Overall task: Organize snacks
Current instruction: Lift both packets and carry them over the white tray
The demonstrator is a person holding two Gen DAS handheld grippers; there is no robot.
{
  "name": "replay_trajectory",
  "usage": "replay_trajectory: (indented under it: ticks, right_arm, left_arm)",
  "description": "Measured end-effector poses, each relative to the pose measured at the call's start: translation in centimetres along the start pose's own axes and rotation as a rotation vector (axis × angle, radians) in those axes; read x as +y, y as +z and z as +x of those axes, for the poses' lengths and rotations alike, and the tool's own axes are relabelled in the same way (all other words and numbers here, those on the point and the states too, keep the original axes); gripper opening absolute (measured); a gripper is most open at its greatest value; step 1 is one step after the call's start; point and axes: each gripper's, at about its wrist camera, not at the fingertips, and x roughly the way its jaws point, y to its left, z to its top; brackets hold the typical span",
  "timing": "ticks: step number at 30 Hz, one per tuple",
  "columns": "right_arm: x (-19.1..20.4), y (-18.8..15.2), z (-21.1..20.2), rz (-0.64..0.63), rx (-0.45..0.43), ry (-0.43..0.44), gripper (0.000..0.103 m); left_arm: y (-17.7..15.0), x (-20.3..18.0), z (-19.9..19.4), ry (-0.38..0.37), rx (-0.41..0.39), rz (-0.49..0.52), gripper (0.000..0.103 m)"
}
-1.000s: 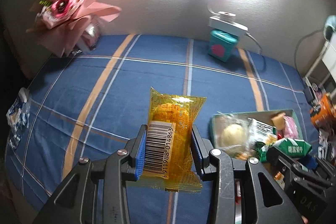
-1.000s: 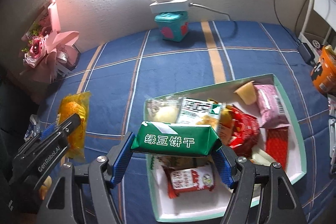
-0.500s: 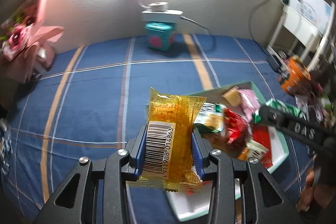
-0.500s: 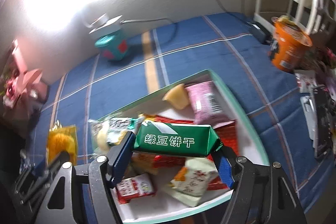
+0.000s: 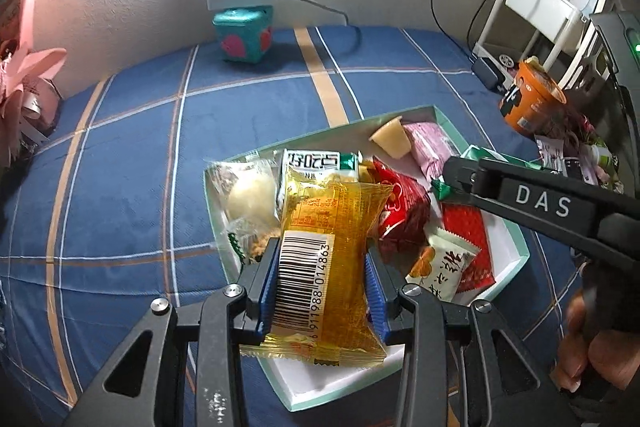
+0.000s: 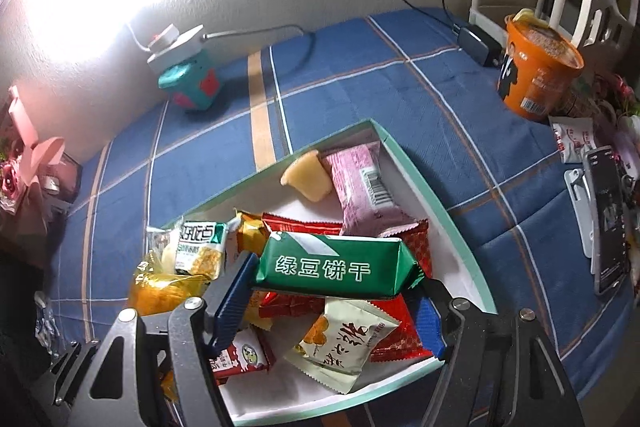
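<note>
A: We log the clear yellow plastic snack packet with a barcode label (image 5: 324, 267) clamped between the blue pads of the left gripper (image 5: 322, 291), jaws closed narrowly on its sides. It hangs above the near-left part of the shallow white box with a mint-green rim (image 5: 516, 239).

B: Agreed. The right gripper (image 6: 332, 291) is opened wide, but we see the green foil biscuit bar with white Chinese lettering (image 6: 336, 265) spanning pad to pad, held above the box's middle.

A: Loose in the box we note a pink wrapped bar (image 6: 360, 187), a pale jelly cup (image 6: 306, 175) and red packets (image 6: 416, 247).

B: Box sits on the blue plaid cloth (image 6: 400, 87). Orange paper cup (image 6: 536, 75) stands far right; teal cube box (image 5: 242, 35) by the wall.
</note>
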Motion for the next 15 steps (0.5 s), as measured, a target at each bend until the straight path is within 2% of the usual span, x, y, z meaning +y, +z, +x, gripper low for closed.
replay_trajectory:
  ticks: [15]
  right_arm:
    - [0.3, -0.6, 2.6, -0.030, 0.090, -0.036, 0.074]
  left_arm:
    - [-0.5, -0.7, 2.2, 0.011, 0.055, 0.003, 0.040]
